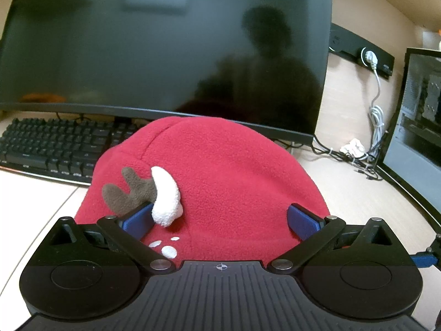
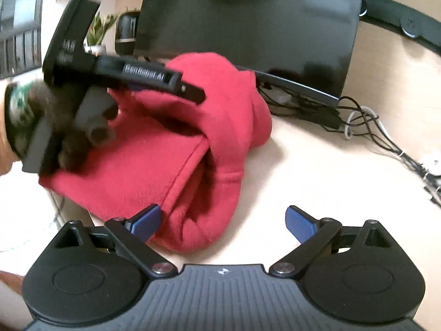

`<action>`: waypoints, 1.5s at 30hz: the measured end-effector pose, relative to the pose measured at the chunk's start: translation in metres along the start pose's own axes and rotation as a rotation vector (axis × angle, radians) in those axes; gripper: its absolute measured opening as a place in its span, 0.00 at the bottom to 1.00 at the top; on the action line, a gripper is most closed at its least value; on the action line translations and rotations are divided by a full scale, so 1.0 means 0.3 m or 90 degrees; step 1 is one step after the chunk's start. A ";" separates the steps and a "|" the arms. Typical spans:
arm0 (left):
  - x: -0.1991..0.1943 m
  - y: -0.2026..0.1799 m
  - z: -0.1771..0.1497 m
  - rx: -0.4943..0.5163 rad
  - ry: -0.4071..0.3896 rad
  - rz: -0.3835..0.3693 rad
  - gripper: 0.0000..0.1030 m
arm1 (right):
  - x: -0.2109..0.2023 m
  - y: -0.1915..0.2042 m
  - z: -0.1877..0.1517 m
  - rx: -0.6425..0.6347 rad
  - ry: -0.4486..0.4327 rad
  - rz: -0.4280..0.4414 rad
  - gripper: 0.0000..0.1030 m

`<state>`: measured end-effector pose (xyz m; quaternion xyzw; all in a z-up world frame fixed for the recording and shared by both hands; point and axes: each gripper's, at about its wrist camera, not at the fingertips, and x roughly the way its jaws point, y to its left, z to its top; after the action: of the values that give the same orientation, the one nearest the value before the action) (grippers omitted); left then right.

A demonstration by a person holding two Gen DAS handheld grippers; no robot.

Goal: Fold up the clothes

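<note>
Pressing down, my left gripper (image 1: 220, 218) has its jaws spread wide over the red fleece garment (image 1: 220, 171), I judge to flatten it. My right gripper (image 2: 223, 220) is open too, the bundle's hem just inside its left jaw, ready to pinch.

Left tongs (image 1: 220, 218) spread wide, low; right tongs (image 2: 223, 222) spread wide, level.
</note>
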<state>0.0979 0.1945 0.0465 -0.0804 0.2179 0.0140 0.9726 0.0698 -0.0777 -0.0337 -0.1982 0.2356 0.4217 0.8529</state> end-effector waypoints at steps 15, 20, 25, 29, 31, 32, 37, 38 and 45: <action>-0.438 -0.099 -0.138 -0.025 -0.054 0.093 1.00 | -0.086 -0.048 -0.008 0.109 -0.019 0.046 1.00; -0.629 -0.210 -0.386 -0.034 -0.024 0.172 1.00 | -0.196 -0.040 -0.117 0.111 -0.039 0.052 1.00; -0.660 -0.302 -0.539 -0.052 0.016 0.217 1.00 | -0.227 -0.015 -0.223 0.110 -0.027 0.049 1.00; -0.673 -0.337 -0.529 -0.036 0.000 0.198 1.00 | -0.256 -0.006 -0.277 0.113 -0.030 0.046 1.00; -0.670 -0.353 -0.522 -0.024 0.001 0.199 1.00 | -0.265 -0.010 -0.275 0.113 -0.043 0.039 1.00; -0.664 -0.361 -0.521 -0.019 0.005 0.200 1.00 | -0.270 -0.010 -0.275 0.111 -0.047 0.037 1.00; -0.643 -0.387 -0.524 -0.003 0.020 0.190 1.00 | -0.273 -0.019 -0.277 0.116 -0.050 0.035 1.00; -0.642 -0.389 -0.526 -0.002 0.023 0.189 1.00 | -0.272 -0.020 -0.277 0.118 -0.048 0.035 1.00; -0.632 -0.386 -0.524 0.000 0.029 0.196 1.00 | -0.259 -0.019 -0.270 0.119 -0.039 0.037 1.00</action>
<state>-0.1326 0.0563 0.0045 -0.0461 0.2494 0.1607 0.9538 0.0140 -0.1732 -0.0543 -0.0975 0.2532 0.4282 0.8620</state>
